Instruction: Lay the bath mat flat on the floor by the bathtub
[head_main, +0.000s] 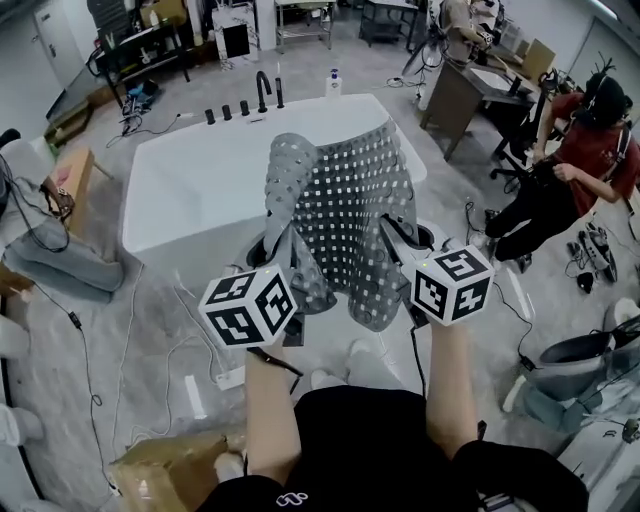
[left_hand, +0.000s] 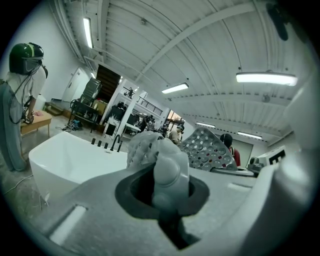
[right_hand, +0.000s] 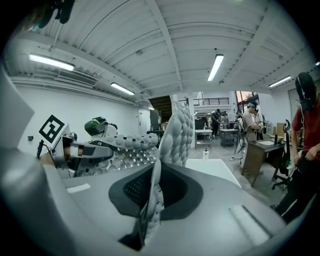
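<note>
Hanging bunched from left tool (head_main: 281, 243) and right tool (head_main: 398, 236): grey bath mat (head_main: 352, 195).

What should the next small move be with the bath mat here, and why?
Probably draw the left gripper and right gripper apart: both are shut on the bath mat, which hangs bunched and folded between them by the white bathtub, so it needs stretching out before lowering to the floor.
</note>
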